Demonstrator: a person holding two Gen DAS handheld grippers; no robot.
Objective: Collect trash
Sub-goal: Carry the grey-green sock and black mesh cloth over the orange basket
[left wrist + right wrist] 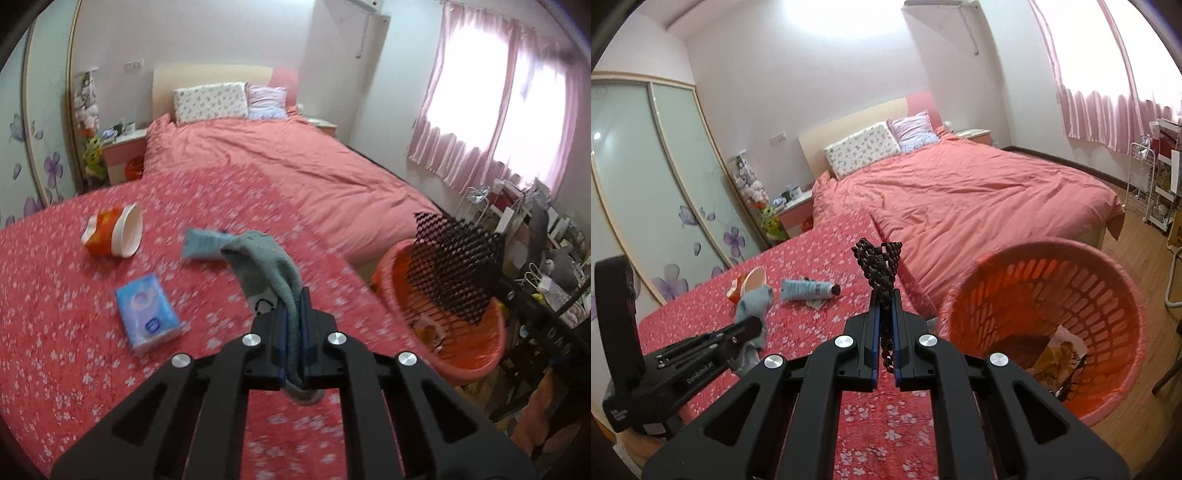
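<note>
Left hand-held gripper (293,314): clamps limp grey sock (266,262), lifted for binning.
Right hand-held gripper (885,314): pinches black mesh scrap (881,266) near orange slatted basket (1108,295).

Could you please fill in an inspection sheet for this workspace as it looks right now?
Surface: table in a red floral cloth, beside a bed.
Job's things: grey sock in the left tongs; black mesh in the right tongs; tipped cup, blue tube and tissue pack on the cloth; orange basket on the floor to the right, with some scraps inside.
Clutter: shelves of odds and ends by the window.
Grippers: both tongs shut, each on its item, held above the cloth.
Cables: white cords among the shelf clutter.
Surroundings: bedroom with wardrobe, nightstand and pink curtains.
</note>
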